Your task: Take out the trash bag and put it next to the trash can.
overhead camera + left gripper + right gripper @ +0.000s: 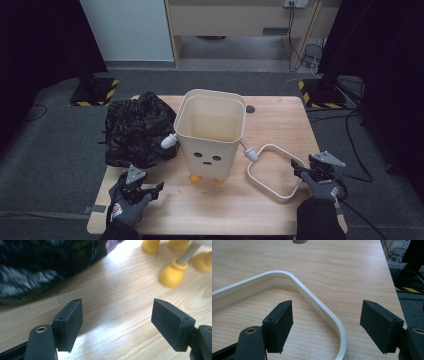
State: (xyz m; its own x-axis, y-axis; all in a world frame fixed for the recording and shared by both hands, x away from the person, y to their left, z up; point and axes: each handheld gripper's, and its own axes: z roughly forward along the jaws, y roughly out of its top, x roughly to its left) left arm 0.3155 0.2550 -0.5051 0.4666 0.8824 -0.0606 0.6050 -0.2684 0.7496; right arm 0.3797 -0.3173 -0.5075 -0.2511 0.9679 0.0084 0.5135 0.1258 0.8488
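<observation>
A cream bin (210, 135) with a drawn face, stubby white arms and yellow feet (172, 275) stands upright mid-table. A crumpled black plastic bag (135, 130) lies to its left and reaches into the left gripper view (37, 265). A white rounded ring frame (260, 184) lies flat to the bin's right. My left gripper (150, 189) hovers low over bare wood in front of the bag, open (117, 315) with nothing between its jaws. My right gripper (300, 167) is at the ring's right corner, open (327, 315), and the ring's rim (312, 300) runs between the jaws without touching either pad.
The wooden table (270, 120) has a small round hole (250, 108) behind the bin. Its right edge lies close to my right gripper. Black stand bases with yellow-black tape (92, 92) and loose cables (305, 55) are on the carpet beyond.
</observation>
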